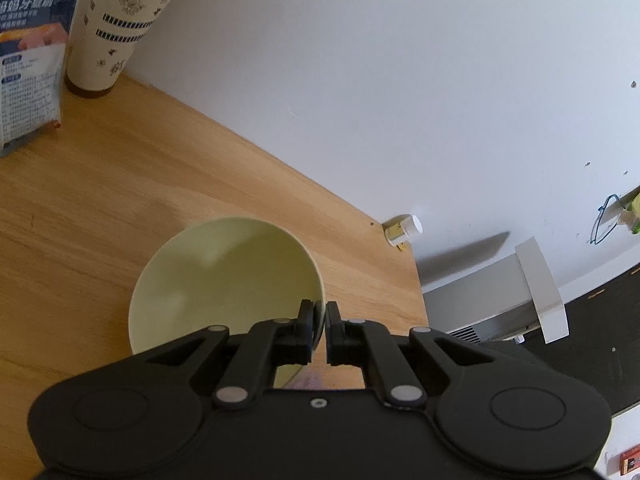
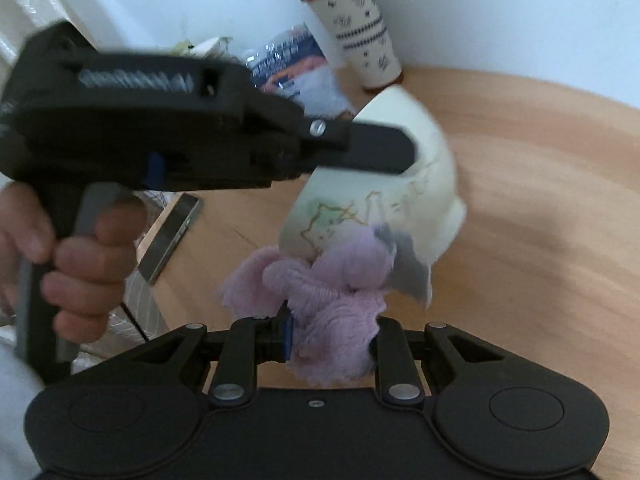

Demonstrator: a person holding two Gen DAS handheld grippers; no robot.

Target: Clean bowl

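A pale green bowl (image 1: 224, 284) is held tilted above the wooden table, and my left gripper (image 1: 319, 320) is shut on its rim. In the right wrist view the bowl (image 2: 384, 200) shows its white outside with a drawn pattern; the left gripper (image 2: 384, 148) holds its upper edge, and a person's hand (image 2: 84, 256) grips the handle. My right gripper (image 2: 332, 340) is shut on a lilac cloth (image 2: 336, 300), which presses against the bowl's lower outside. A grey part of the cloth hangs at the right.
A tall white cup with a red lid (image 1: 120, 28) (image 2: 360, 32) and a blue printed packet (image 1: 28, 56) (image 2: 296, 68) stand by the wall. A small white-capped bottle (image 1: 402, 230) lies at the table's far corner. A dark phone (image 2: 172, 236) lies near the table's left edge.
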